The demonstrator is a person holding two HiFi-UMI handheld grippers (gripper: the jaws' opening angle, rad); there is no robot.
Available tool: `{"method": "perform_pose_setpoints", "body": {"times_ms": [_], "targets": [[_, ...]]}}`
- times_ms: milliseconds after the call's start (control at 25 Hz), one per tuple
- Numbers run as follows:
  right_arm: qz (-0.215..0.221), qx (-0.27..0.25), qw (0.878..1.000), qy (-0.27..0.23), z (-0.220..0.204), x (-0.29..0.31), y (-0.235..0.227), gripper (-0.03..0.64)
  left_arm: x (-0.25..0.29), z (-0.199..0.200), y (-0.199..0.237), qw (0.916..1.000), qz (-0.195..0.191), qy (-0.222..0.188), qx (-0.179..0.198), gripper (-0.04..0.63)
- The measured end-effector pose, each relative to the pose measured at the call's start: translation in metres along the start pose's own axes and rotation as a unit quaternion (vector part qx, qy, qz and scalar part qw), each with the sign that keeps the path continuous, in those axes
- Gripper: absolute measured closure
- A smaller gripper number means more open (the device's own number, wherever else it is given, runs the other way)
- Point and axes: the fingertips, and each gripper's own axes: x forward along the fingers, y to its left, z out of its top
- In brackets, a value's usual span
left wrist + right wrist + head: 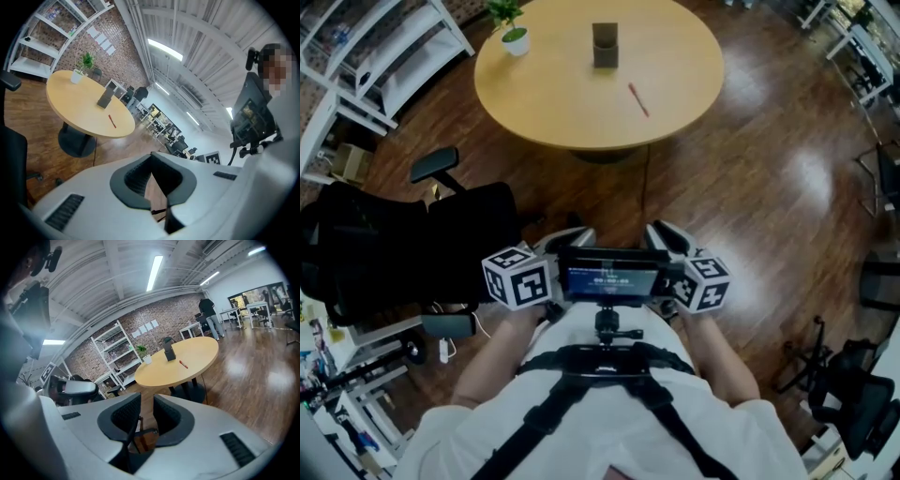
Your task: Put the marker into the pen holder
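A red marker [637,99] lies on the round wooden table [553,103], a little right of and nearer than the dark square pen holder [605,45]. Both grippers are held close to the person's chest, far short of the table. My left gripper [569,240] points toward the table; its tips meet with nothing between them [151,159]. My right gripper [664,234] has its pads standing a narrow gap apart, empty [146,401]. Both gripper views show the marker [112,121] [183,364] and the holder [105,97] [169,352] far ahead.
A small potted plant [515,37] stands at the table's left edge. A black office chair [412,244] is close on my left, white shelving [384,56] stands beyond it, and more chairs [862,394] are at the right. Wooden floor lies between me and the table.
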Motion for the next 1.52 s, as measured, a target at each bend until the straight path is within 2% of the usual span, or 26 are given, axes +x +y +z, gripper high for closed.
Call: {"method": "perform_pose_setpoints", "body": {"times_ms": [200,480,800,1080,1280,1400,1520], "targets": [[-0.031,0.017,0.999,-0.011,0.028,0.037,-0.018,0.525,0.021,0.039,0.029,0.9994,-0.021,0.025,0.007,0.603],[-0.07,0.015,0.997,0.014,0.072,0.093,-0.038,0.525,0.052,0.121,0.073,0.9983,-0.046,0.035,0.007,0.603],[-0.112,-0.012,0.993,0.027,0.125,0.158,-0.058,0.525,0.062,0.182,0.121,0.9966,-0.069,0.046,0.001,0.603],[-0.136,-0.064,0.985,0.078,0.155,0.207,-0.081,0.525,0.065,0.214,0.153,0.9955,-0.068,0.066,0.008,0.603],[-0.138,-0.117,0.969,0.167,0.171,0.245,-0.124,0.525,0.073,0.218,0.158,0.9948,-0.069,0.075,-0.005,0.603],[-0.141,-0.15,0.953,0.222,0.186,0.274,-0.159,0.522,0.078,0.219,0.16,0.9953,-0.062,0.074,-0.006,0.603],[-0.136,-0.17,0.936,0.275,0.194,0.305,-0.186,0.508,0.081,0.225,0.163,0.9975,-0.043,0.055,-0.013,0.603]]}}
